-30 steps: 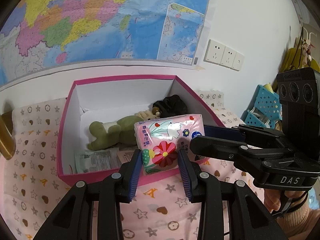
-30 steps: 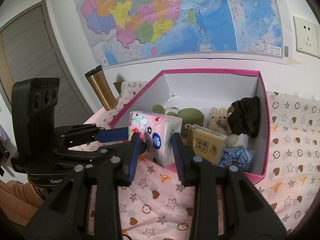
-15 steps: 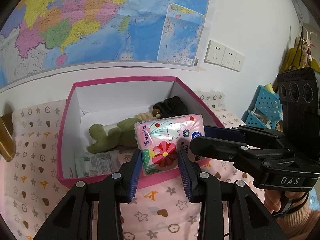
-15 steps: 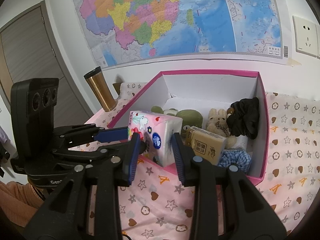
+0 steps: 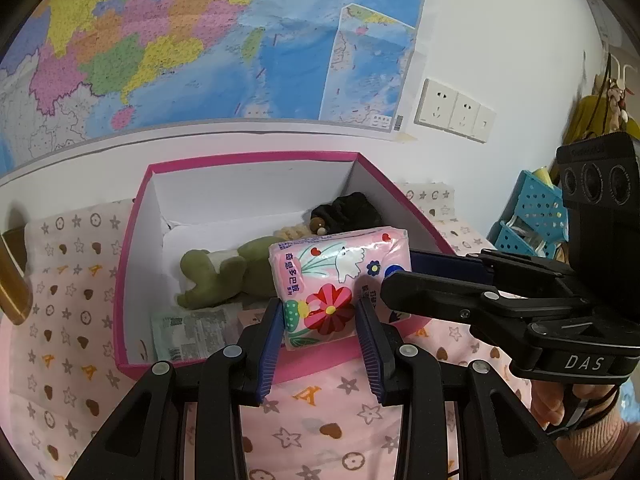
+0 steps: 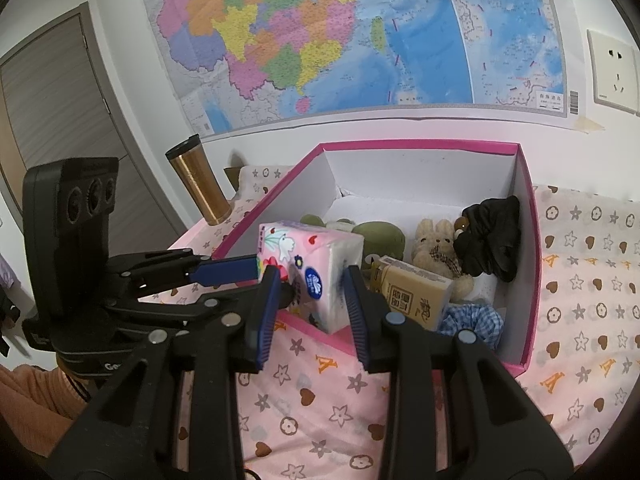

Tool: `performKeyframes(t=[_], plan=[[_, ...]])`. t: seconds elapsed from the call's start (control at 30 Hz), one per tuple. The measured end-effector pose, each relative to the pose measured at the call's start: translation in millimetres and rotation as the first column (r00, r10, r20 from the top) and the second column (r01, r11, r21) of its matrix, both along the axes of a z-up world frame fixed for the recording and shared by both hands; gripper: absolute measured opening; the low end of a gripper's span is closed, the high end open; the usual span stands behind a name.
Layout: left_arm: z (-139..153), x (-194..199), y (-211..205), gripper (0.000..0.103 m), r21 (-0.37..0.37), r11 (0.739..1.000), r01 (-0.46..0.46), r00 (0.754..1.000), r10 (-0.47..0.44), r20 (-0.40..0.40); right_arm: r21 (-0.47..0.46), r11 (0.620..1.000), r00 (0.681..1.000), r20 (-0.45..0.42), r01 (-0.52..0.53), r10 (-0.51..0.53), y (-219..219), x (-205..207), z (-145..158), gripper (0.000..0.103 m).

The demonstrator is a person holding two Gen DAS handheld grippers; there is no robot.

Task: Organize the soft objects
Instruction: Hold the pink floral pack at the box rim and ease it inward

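Left wrist view shows us pinching the tissue pack [image 5: 340,280] with both the left tool [image 5: 320,332] and right tool [image 5: 400,276], above the pink box's [image 5: 132,240] near rim, to steady its soft bulk.

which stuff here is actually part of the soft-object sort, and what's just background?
Part of the job:
- tissue pack, gripped by left gripper and right gripper
- pink box
- green plush, bunny, black scrunchie, blue scrunchie, tan pack

Just lying about:
- gold tumbler
- wall map
- sockets
- blue baskets
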State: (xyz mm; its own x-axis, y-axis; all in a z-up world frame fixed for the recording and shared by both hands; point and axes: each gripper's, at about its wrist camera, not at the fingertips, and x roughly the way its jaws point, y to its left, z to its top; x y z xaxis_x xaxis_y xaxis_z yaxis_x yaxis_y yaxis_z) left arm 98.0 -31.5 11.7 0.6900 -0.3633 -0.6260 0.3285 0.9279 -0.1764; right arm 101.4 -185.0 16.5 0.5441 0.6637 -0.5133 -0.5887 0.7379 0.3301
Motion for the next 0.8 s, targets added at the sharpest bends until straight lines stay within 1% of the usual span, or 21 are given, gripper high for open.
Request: performKeyframes(t=[0.3, 0.8], plan=[[-3, 8, 1, 0.036, 0.003, 1.0, -0.004, 1.0, 0.004, -0.009, 0.007, 1.0, 1.0, -0.015, 0.004, -0.004, 3, 5, -3, 0.036], [-5, 18, 2, 0.036, -0.012, 1.0, -0.006, 1.0, 0.006, -0.031, 0.016, 1.0, 0.999, -0.027, 0.018, -0.017, 3, 11, -6, 0.036]])
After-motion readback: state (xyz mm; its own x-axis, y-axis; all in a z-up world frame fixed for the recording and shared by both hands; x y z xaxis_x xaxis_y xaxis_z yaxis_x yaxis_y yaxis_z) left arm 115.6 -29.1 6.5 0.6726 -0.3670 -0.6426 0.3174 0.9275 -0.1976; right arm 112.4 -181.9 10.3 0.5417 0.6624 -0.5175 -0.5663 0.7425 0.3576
